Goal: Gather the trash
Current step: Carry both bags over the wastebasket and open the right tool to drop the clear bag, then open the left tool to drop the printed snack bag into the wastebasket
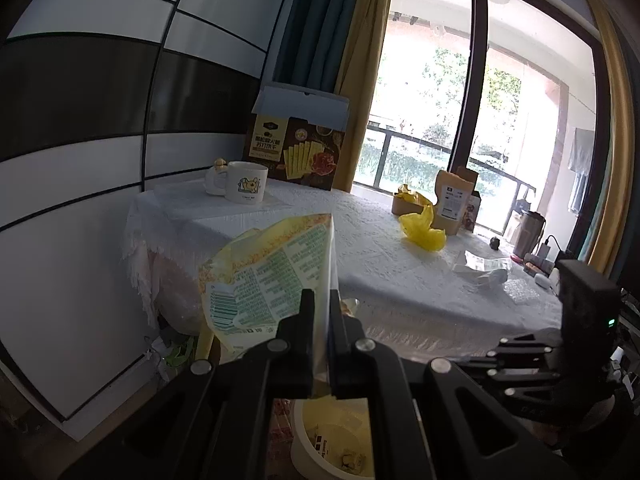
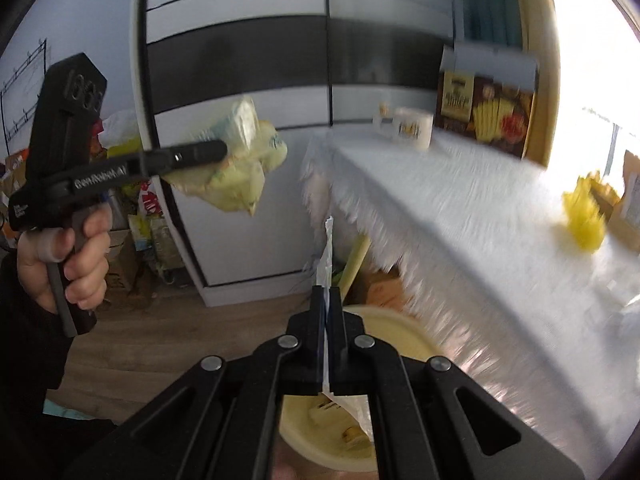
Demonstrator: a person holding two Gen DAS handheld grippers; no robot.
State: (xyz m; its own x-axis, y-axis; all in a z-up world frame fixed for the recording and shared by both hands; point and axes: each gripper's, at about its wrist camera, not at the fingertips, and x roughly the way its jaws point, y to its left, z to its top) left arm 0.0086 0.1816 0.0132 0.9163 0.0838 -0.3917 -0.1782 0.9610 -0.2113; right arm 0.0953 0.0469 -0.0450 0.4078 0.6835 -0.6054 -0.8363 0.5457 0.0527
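Left tool [image 1: 320, 312] clamped on yellow snack wrapper [image 1: 272, 276], centre frame; right tool [image 2: 329, 300] clamped on thin white wrapper strip [image 2: 328, 248], both above yellow bin [image 2: 384, 420] at bottom centre. Risk: light wrappers drift past the rim if released high; yellow bag [image 1: 424, 230] remains on counter [image 1: 380, 256], right.

Both wrist cameras look along their fingers, close above a bin [image 1: 316, 440], sharing the white-clothed table [image 2: 460, 216] at two o'clock

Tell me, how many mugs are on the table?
1. The white mug with a cartoon picture stands near the table's far left corner, in front of the brown cracker box, with a small figurine behind it. Others could be hidden outside the views.
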